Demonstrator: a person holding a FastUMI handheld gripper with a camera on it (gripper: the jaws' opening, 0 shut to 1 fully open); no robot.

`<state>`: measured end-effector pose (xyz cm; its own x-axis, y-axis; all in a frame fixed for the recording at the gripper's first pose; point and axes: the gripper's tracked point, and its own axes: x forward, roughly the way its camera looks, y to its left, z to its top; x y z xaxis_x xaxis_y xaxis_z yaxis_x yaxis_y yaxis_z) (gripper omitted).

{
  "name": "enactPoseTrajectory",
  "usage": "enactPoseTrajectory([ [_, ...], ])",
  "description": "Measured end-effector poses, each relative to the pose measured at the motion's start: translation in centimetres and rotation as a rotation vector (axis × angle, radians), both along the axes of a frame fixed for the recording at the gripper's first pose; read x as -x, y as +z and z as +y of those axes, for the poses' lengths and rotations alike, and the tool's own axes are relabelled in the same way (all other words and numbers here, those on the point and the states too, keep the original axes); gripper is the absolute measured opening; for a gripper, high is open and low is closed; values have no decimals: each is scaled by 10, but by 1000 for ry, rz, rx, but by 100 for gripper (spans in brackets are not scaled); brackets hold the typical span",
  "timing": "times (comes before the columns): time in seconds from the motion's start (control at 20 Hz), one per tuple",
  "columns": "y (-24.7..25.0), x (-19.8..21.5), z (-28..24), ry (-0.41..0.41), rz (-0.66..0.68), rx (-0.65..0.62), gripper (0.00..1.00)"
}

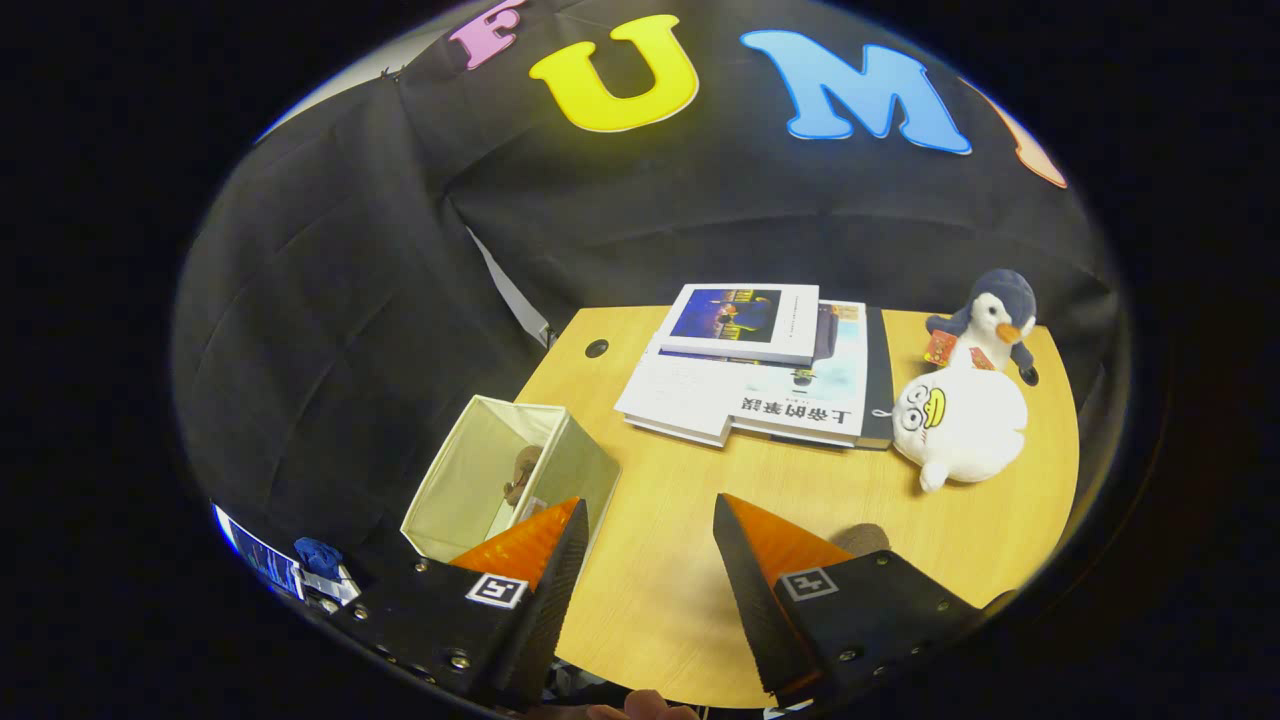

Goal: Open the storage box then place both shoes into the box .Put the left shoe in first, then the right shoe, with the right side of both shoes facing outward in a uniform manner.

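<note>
Fingertip of a person [645,706] shows at the near edge of the counter, just behind the tongs. Tongs [648,512] are spread wide, nothing between the fingers, hovering above bare wood near the counter's front edge. Counter [680,580] is light wood with a rounded front, a small dark cable hole near each back corner.

Storage box [505,470] stands at the counter's left edge, just beyond and partly behind the left finger. It is pale, fabric-like, open at the top, seen from above. A small brownish thing [521,475] lies inside against the far wall; cannot tell what it is.

A dark rounded shape [862,540] peeks out just beyond the right finger, touching the counter; too hidden to name.

Beyond the fingers, toward the back of the counter, a stack of books [755,375]: a white-edged one with a dark cover picture lies on top, wider ones under it. Right of the stack, a white plush toy [960,420] with a yellow beak lies on the counter, and a dark-and-white plush penguin [995,315] sits just behind it, touching.

Black cloth wall [350,300] closes the back and left side.
</note>
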<state>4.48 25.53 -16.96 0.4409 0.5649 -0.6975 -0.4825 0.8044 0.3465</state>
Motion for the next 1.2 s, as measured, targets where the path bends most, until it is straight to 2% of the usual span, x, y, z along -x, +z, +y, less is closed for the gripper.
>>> enactPoseTrajectory([
  [0.2, -12, -8, -42, -50, -33, 19, 77],
  [0.4, -36, -4, -81, -103, -4, 36, 77],
  [0.55, -58, -4, -117, -130, -14, 92, 77],
  [0.8, -109, 18, -167, -175, 85, 170, 77],
  [0.95, -131, 31, -183, -178, 136, 185, 77],
  [1.2, -169, 47, -195, -134, 204, 242, 77],
])
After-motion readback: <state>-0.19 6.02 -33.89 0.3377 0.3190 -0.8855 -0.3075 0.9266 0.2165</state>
